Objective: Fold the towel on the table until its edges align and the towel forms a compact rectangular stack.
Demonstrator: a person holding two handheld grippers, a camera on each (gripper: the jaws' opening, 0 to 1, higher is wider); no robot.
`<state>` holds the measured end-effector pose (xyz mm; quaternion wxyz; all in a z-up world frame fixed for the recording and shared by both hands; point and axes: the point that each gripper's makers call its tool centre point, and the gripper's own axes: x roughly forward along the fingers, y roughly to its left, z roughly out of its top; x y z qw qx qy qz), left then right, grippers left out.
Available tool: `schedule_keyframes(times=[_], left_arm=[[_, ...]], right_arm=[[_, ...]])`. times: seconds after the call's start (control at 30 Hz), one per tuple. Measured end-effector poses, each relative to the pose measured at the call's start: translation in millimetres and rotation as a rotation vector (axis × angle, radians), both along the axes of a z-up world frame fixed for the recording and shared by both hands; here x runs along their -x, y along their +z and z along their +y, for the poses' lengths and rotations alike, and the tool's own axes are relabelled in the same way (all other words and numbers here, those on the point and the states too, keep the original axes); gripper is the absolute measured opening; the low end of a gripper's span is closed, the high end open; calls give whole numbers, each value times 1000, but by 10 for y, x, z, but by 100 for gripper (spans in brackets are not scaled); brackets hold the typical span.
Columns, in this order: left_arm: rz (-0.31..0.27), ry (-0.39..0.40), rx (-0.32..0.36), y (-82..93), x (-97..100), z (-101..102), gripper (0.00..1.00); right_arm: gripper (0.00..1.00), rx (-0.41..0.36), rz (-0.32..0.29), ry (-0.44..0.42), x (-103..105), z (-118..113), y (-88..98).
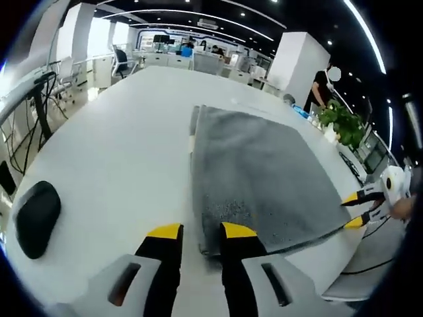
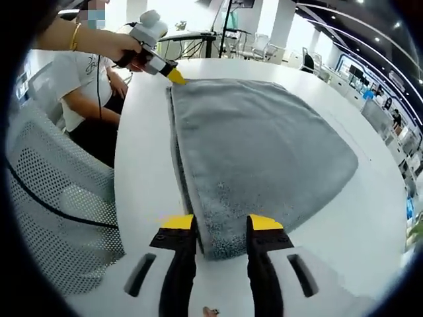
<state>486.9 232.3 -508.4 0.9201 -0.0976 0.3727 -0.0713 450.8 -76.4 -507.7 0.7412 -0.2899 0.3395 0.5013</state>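
Grey towel (image 1: 264, 178) folded on table (image 1: 119, 152) | jaws of both grippers straddle corners

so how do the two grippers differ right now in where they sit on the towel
The left gripper straddles one near corner of the grey towel, jaws apart either side of the edge; the right gripper does the same at the other near corner. In the left gripper view a black mouse-like object lies beside the left gripper; by the right gripper there is a mesh chair instead. Both have yellow tips, and neither has closed on the towel yet.
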Motion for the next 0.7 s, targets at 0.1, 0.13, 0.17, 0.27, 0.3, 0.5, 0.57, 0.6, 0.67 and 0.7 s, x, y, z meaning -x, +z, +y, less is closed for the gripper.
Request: schedule_keyframes(times=[0.1,0.13,0.17,0.27,0.3,0.5,0.57,0.6,0.67,0.7], left_arm=[[-2,16,25,27,71,-74,16],[2,18,35,29,58,-96,14],[4,16,36,28,62,-109,12],[29,35,13,24,94,-95,4],[16,43,29,57,87,-118,4],[5,69,71,200,85,-150,4],[0,78,101,295,108,-222,4],[-6,76,100,293,107,-227,4],[-26,67,95,402,139,-277,4],[-28,61,96,433,157,-298,4]], right_arm=[[11,-6,-8,-5,9,-26,-10],[8,-4,-9,-4,14,-31,-10],[4,-3,-14,-2,12,-41,-16],[0,-38,14,-16,7,-18,-8],[0,-51,10,-42,-28,-30,9],[0,-108,6,-134,-89,-91,125],[0,-149,-16,-174,-124,-102,228],[0,-160,-22,-184,-126,-112,260],[0,-172,-31,-201,-128,-137,306],[0,-181,-42,-215,-124,-163,359]])
